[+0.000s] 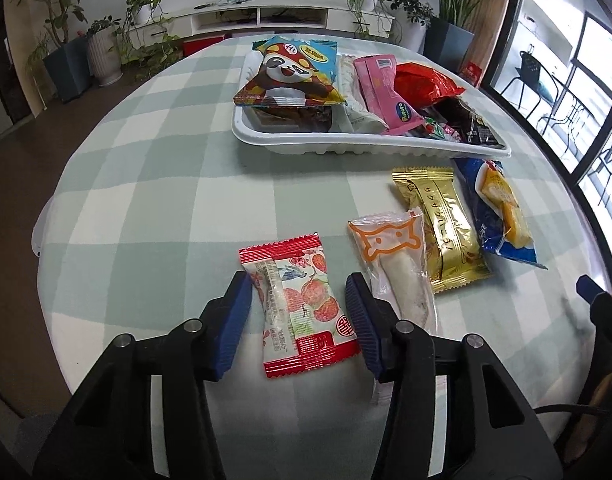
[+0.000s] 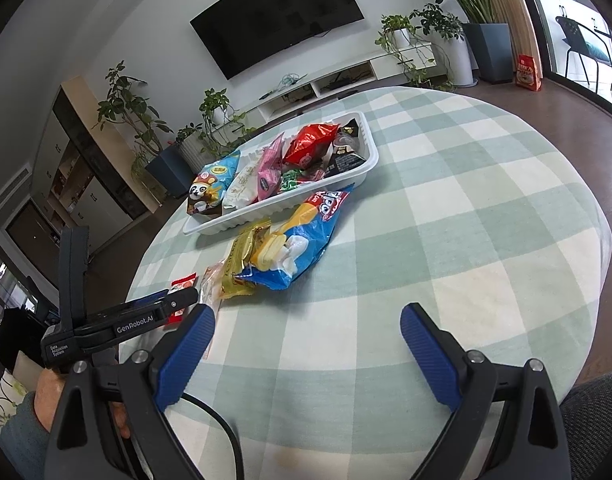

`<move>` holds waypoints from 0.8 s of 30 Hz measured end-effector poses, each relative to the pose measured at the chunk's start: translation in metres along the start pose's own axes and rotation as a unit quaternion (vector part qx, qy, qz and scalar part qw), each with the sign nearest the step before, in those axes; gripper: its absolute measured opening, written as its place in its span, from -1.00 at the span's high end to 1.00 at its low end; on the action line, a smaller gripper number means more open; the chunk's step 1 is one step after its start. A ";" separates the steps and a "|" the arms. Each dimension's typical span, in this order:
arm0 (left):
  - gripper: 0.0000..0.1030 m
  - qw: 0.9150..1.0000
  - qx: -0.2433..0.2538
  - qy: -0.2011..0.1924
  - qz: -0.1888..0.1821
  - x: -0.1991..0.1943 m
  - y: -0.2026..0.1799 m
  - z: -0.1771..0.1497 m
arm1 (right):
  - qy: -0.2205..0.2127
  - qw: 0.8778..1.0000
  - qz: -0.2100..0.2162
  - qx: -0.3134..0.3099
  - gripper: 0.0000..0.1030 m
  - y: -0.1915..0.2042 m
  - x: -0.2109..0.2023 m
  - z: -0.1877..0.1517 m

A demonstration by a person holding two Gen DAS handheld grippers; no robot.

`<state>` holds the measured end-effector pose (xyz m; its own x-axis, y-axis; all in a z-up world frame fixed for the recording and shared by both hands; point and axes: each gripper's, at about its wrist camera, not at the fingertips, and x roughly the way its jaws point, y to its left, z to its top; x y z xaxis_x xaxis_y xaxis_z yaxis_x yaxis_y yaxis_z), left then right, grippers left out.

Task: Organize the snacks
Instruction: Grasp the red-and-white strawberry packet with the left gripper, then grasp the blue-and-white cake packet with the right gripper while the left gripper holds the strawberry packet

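Your left gripper point(image 1: 297, 316) straddles the red-and-white snack packet point(image 1: 301, 308) low in the middle of the left wrist view. Its fingers are narrowed around the packet, the left pad right at the wrapper's edge, the right pad with a sliver of gap, so I cannot tell whether either pad presses yet. The packet's long axis runs up the frame, tilted slightly left at the top, roughly along the fingers, so they close across its width. The white tray point(image 1: 289, 144) lies up the frame, beyond open tablecloth point(image 1: 153, 208). Your right gripper point(image 2: 308, 344) hangs wide and empty, well apart from the packets. The clear cat-print packet point(image 1: 398, 272) disappears under your left gripper's right finger.
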<state>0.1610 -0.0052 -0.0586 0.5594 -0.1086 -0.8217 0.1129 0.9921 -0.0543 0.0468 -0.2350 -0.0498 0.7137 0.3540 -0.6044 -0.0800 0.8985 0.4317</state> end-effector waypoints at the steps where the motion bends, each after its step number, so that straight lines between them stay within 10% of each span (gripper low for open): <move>1: 0.22 1.000 0.007 0.000 0.004 0.000 0.000 -0.001 | 0.001 1.000 -0.001 0.001 -0.87 0.000 0.000 0.000; 24: 0.35 0.996 0.013 -0.012 -0.082 -0.011 0.027 -0.012 | 0.090 0.994 -0.047 0.043 -0.85 0.009 0.065 0.071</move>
<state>0.1477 0.0239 -0.0580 0.5504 -0.2711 -0.7896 0.2263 0.9588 -0.1714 0.1415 -0.2221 -0.0373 0.5784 0.3172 -0.7515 0.0469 0.9068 0.4189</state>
